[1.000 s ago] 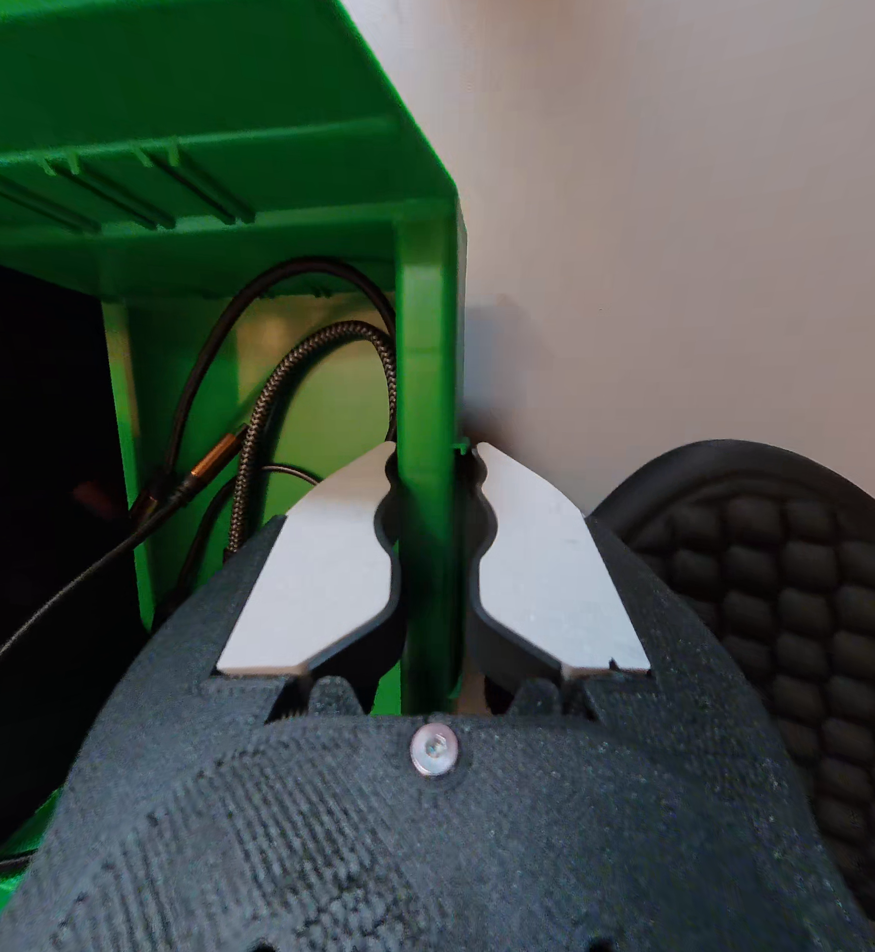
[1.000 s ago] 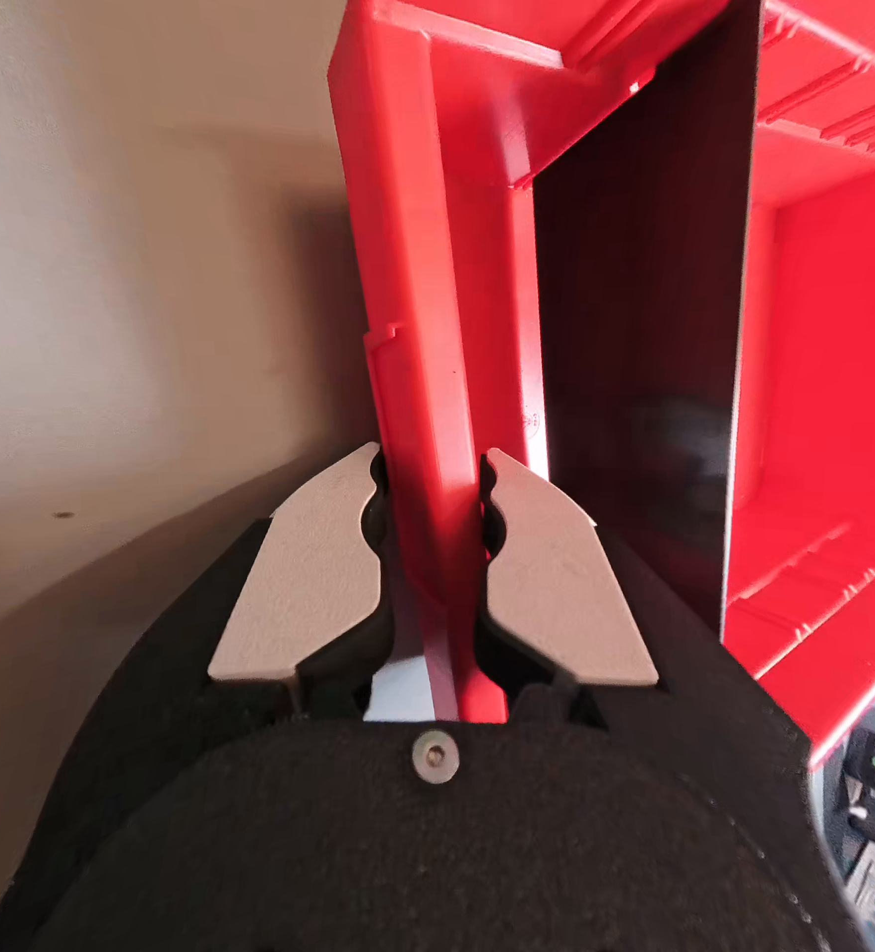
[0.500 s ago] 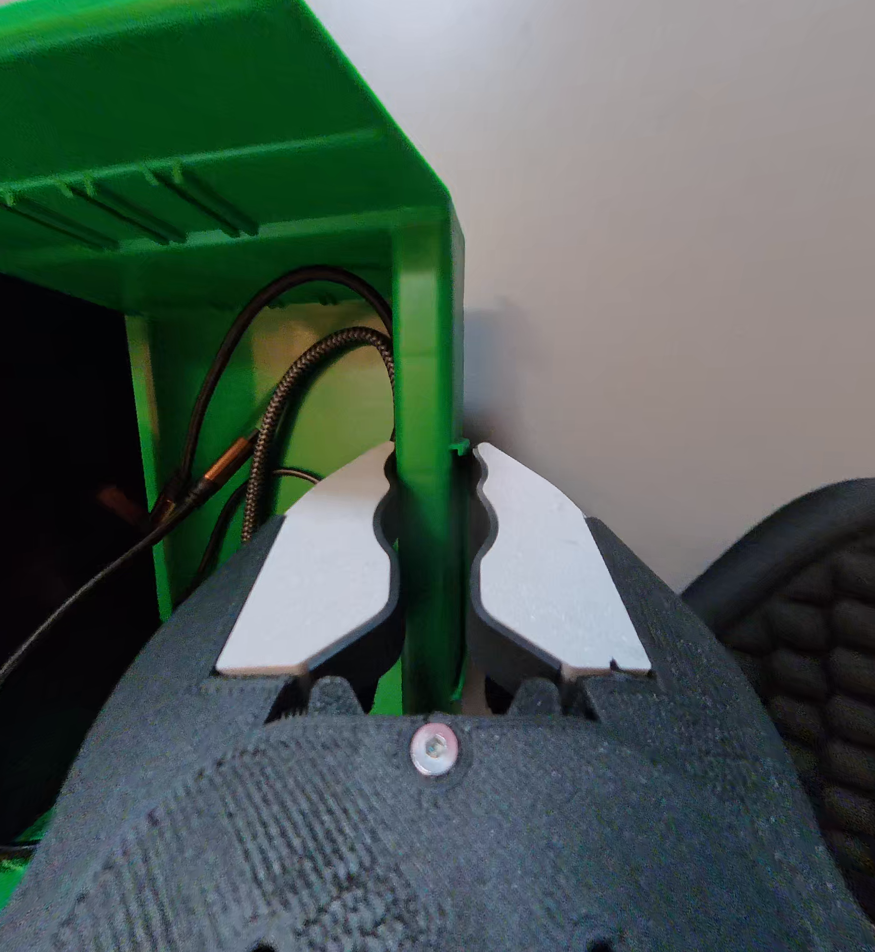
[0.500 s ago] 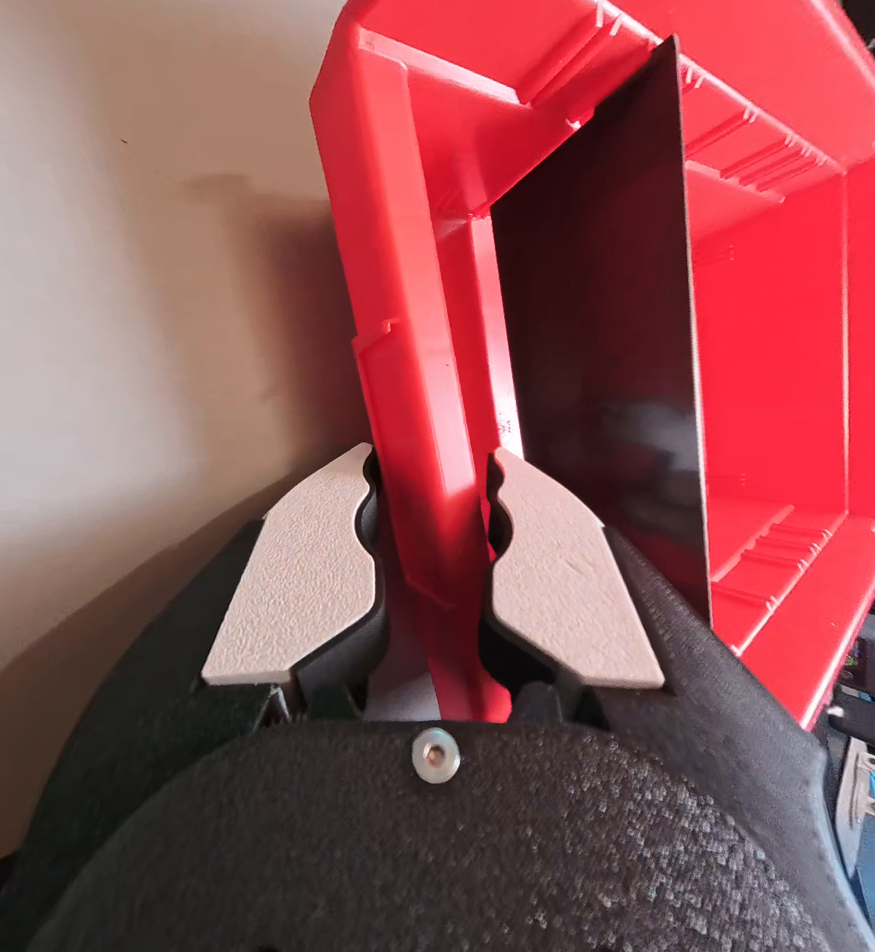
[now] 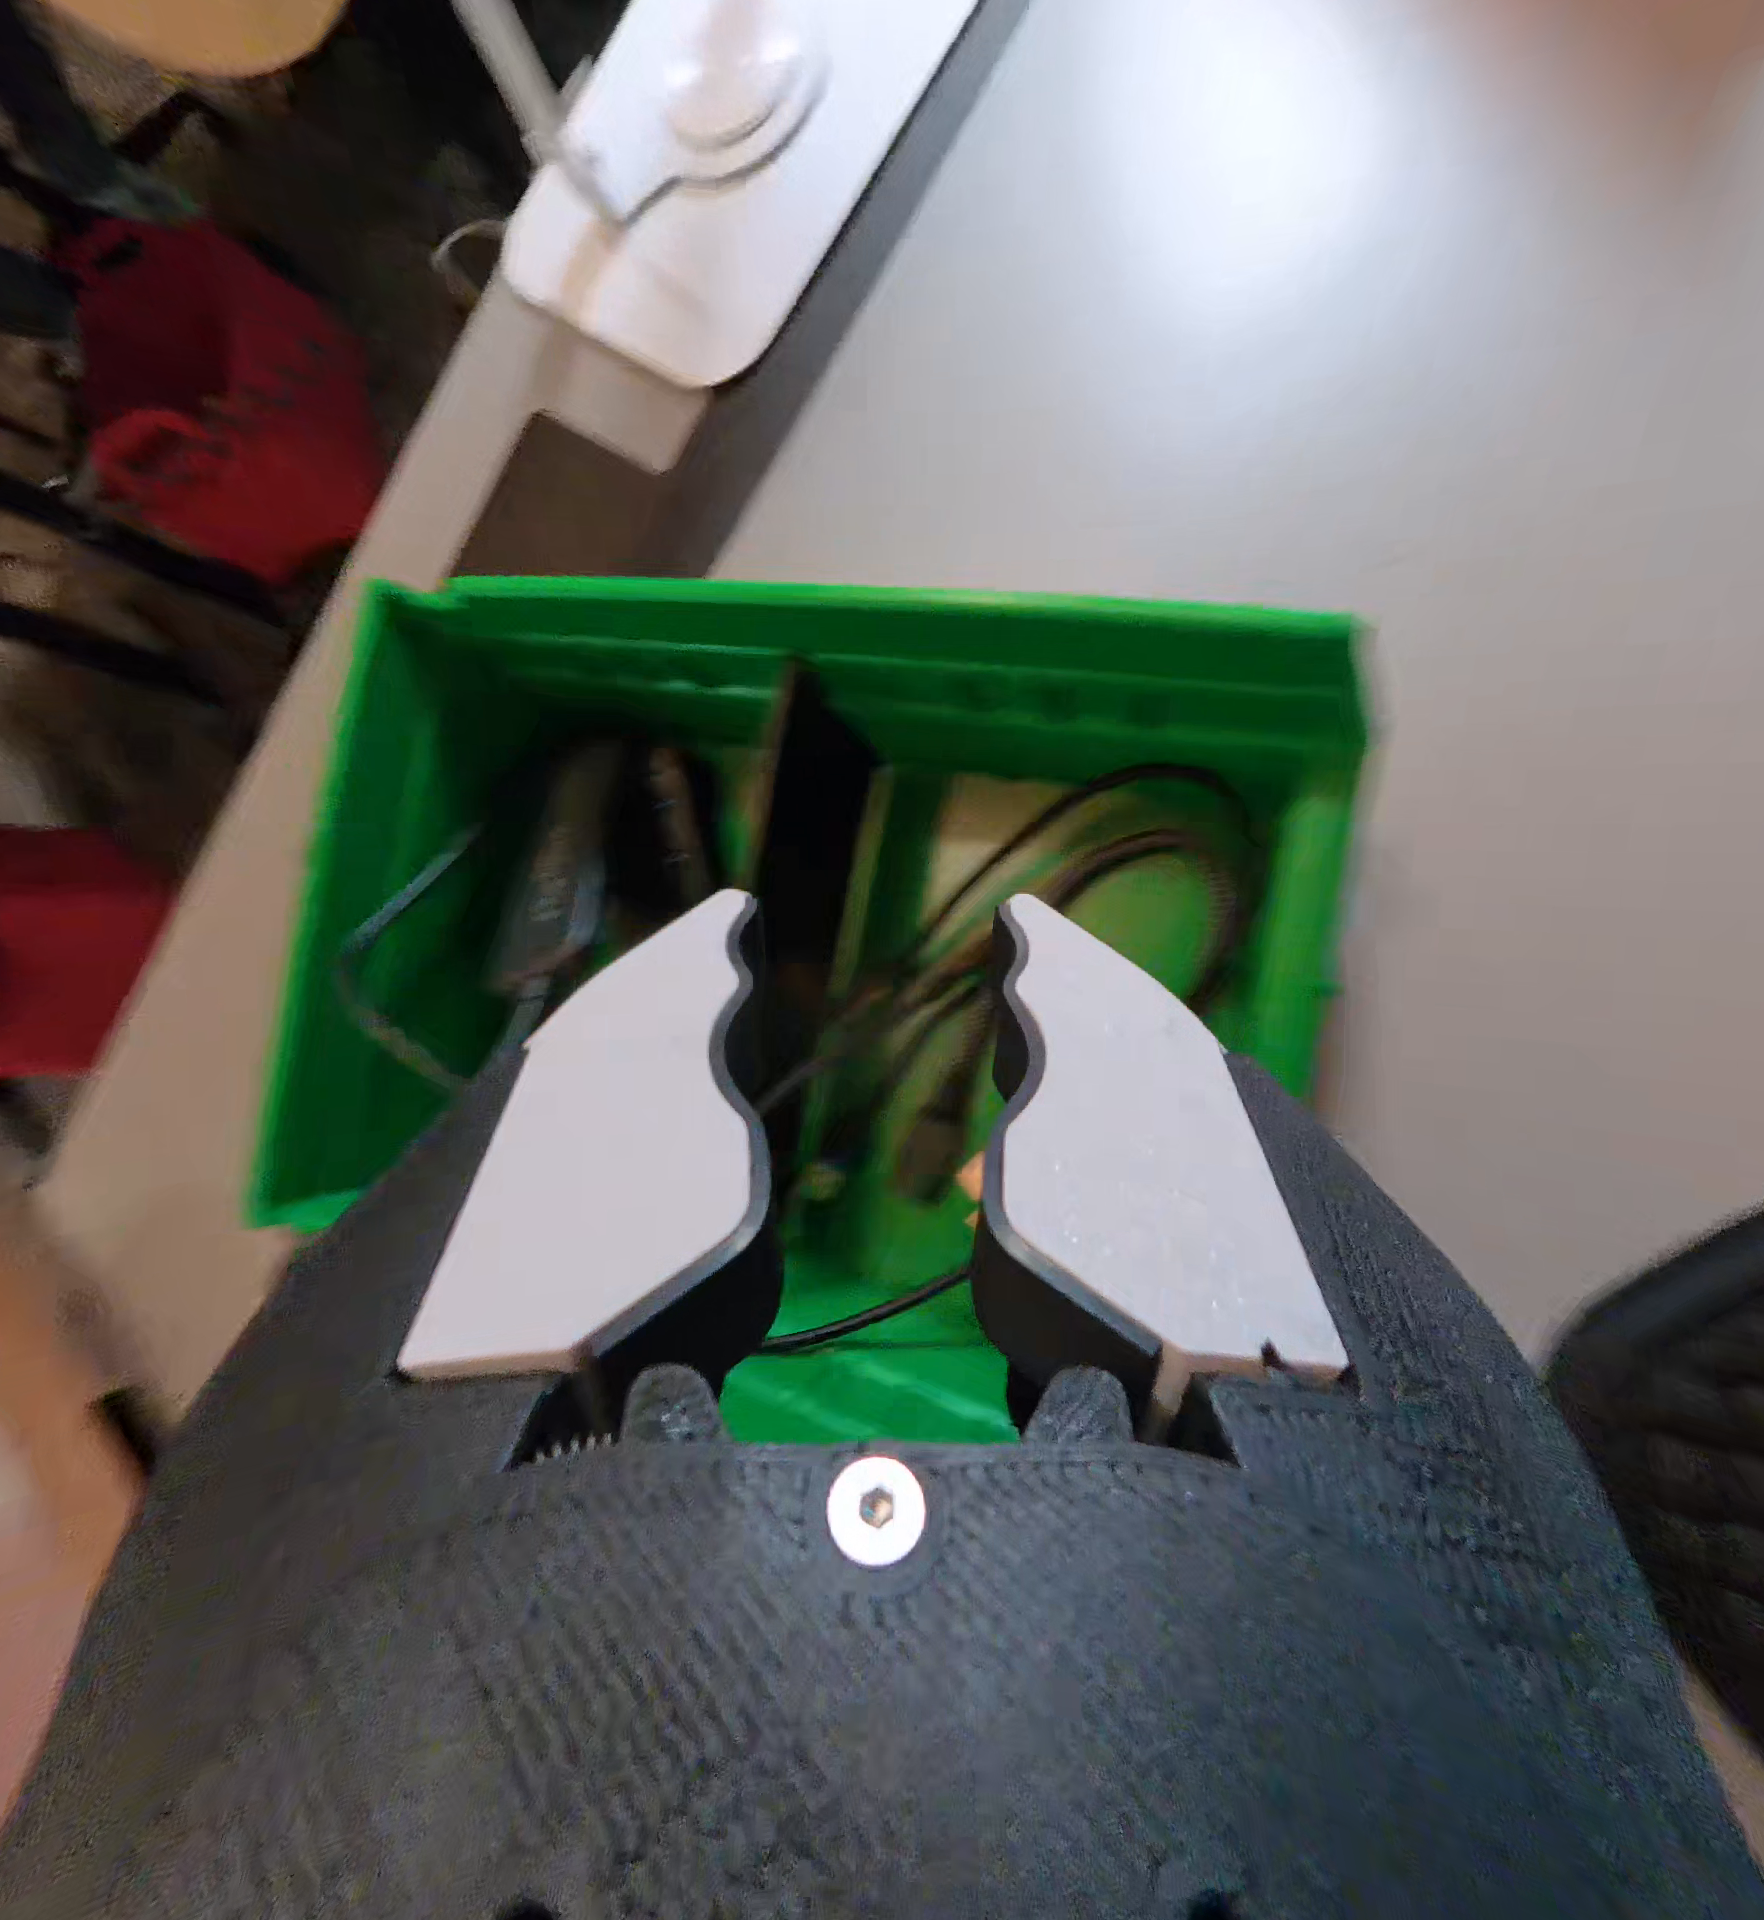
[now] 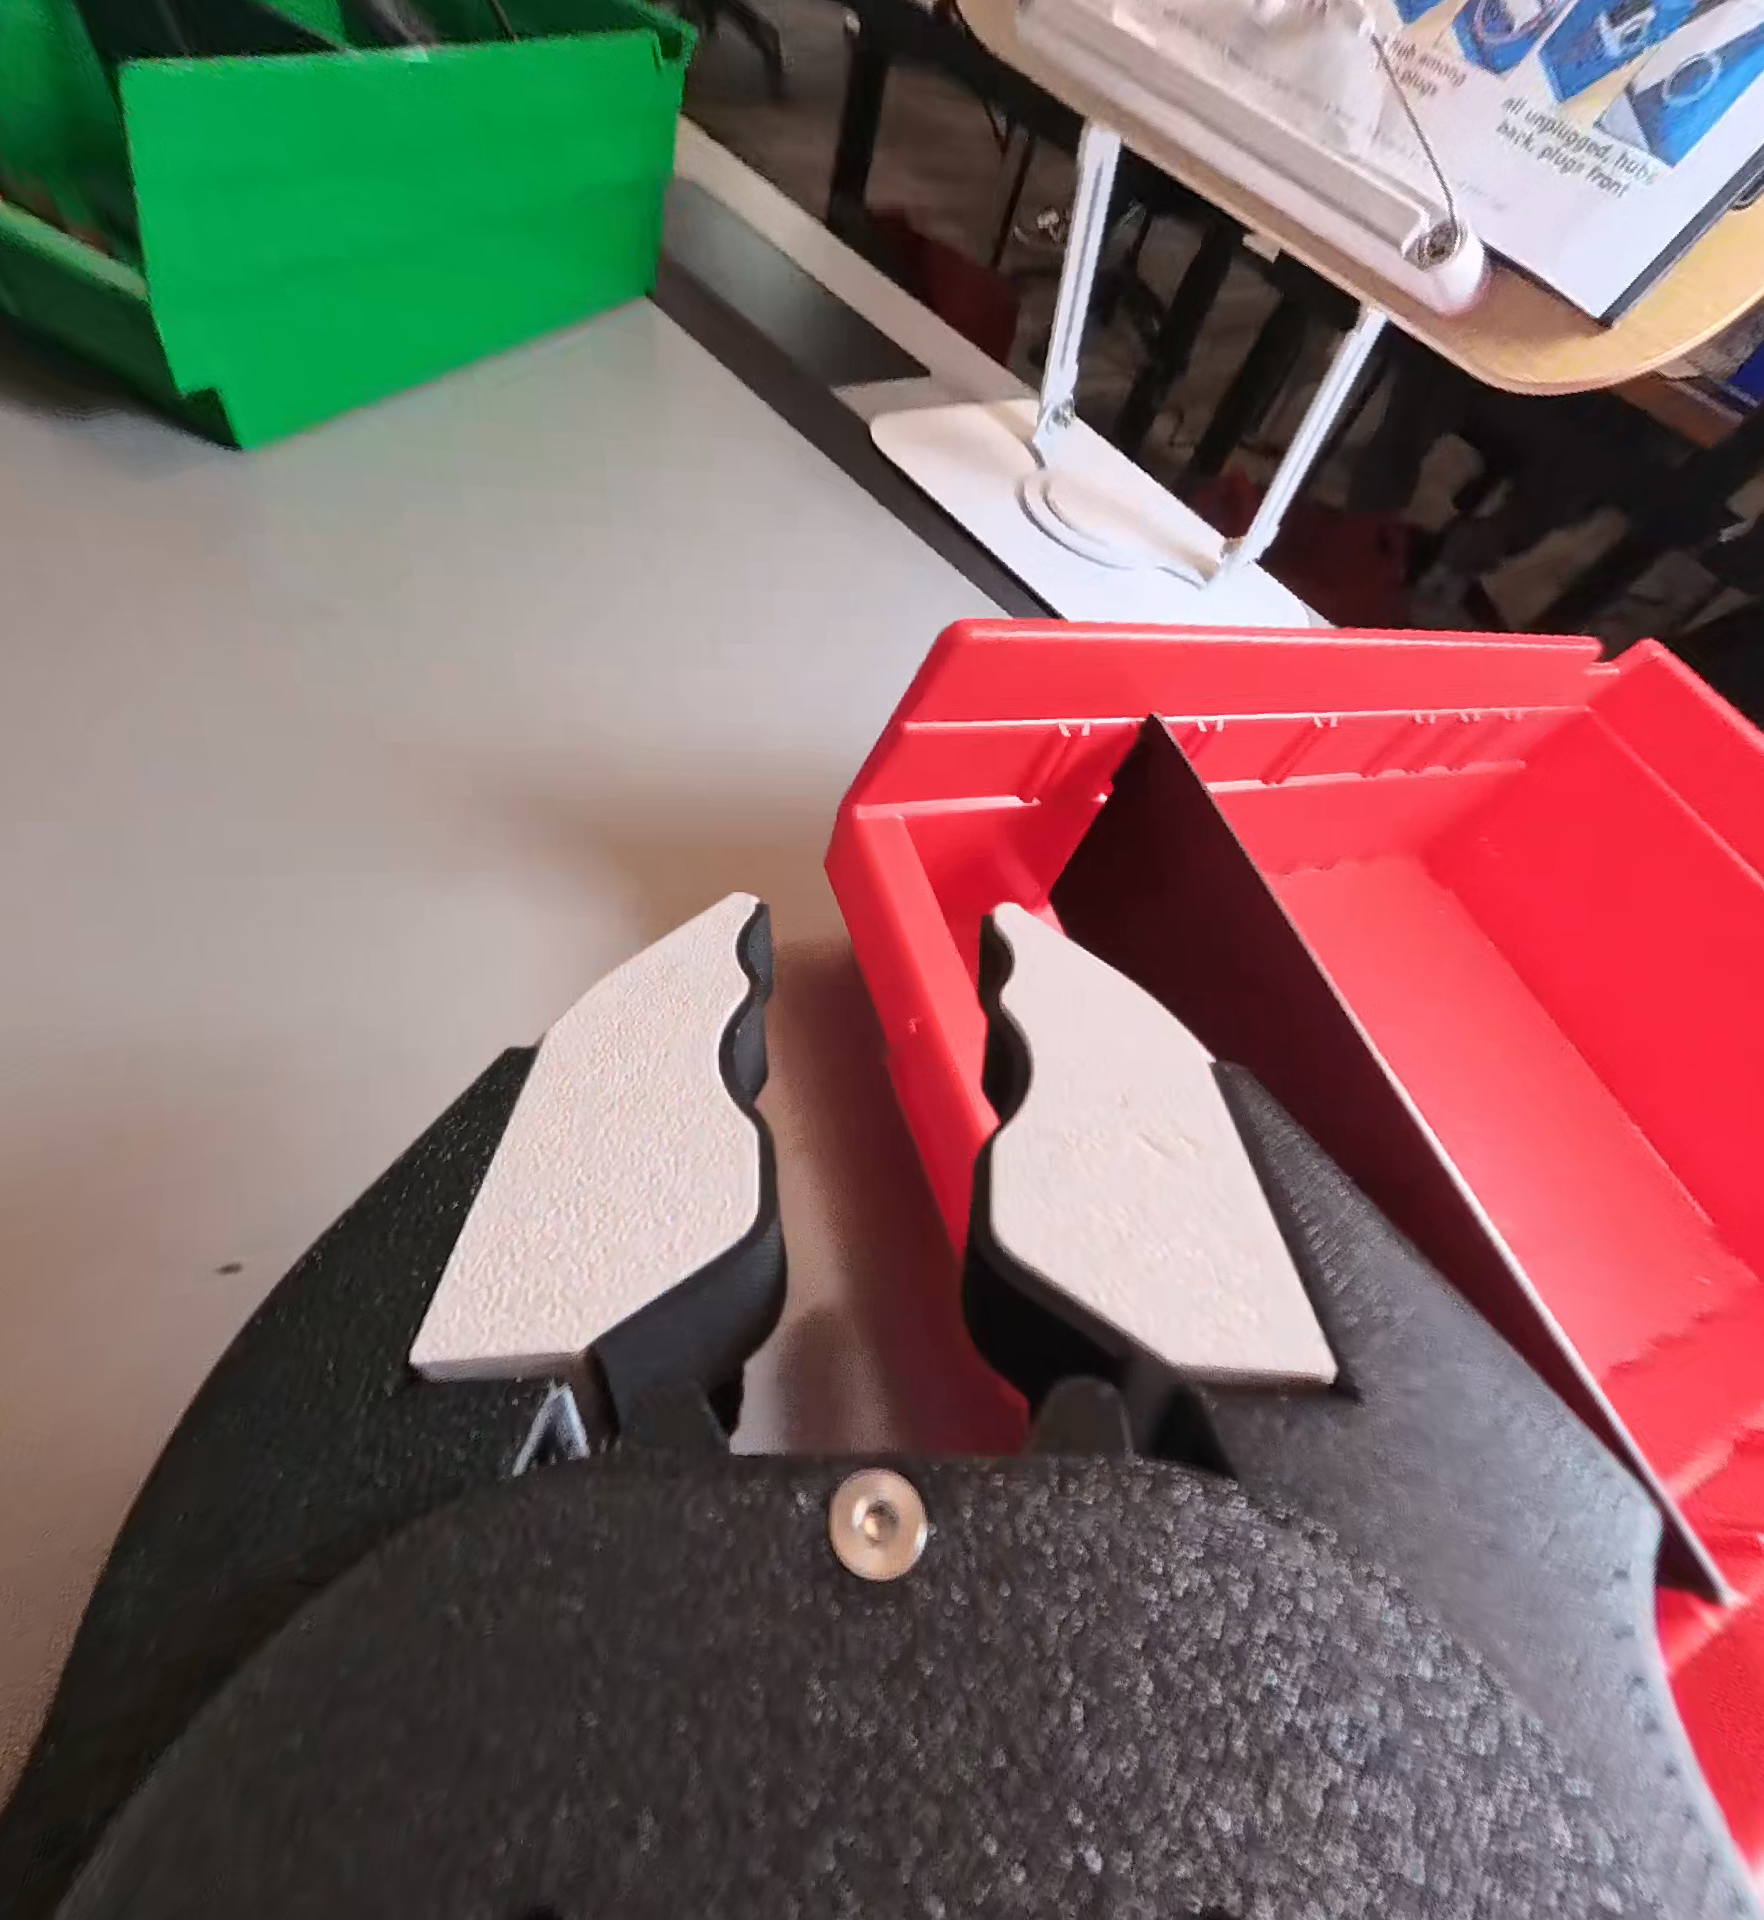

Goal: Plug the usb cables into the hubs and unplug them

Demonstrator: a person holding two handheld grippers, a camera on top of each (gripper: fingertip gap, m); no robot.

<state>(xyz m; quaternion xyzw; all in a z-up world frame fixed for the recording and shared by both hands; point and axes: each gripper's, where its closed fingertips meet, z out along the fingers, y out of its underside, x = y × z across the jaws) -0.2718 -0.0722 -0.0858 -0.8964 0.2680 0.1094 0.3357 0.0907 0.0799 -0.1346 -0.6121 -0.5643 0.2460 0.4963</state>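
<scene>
A green bin (image 5: 857, 613) stands on the grey table (image 5: 1377, 416), split by a black divider (image 5: 805, 831). Black and braided USB cables (image 5: 1096, 862) lie coiled in its right compartment. A dark, blurred hub (image 5: 566, 873) with a cord lies in the left one. My left gripper (image 5: 873, 914) is open and empty just above the bin. A red bin (image 6: 1221, 655) with a black divider (image 6: 1221, 935) looks empty. My right gripper (image 6: 873, 920) is open and empty, its fingers on either side of the red bin's near left wall. The green bin also shows in the right wrist view (image 6: 390, 208), far left.
A stand with a white base (image 6: 1086, 488) holds a printed page at the table's far edge; the base also shows in the left wrist view (image 5: 701, 187). A black padded object (image 5: 1709, 1455) sits at the right. Beyond the table are dark shelves and red bags.
Both grippers were shut on bin walls, left on green, right on red. Both have opened, let go and pulled back. The bins now rest flat on the table.
</scene>
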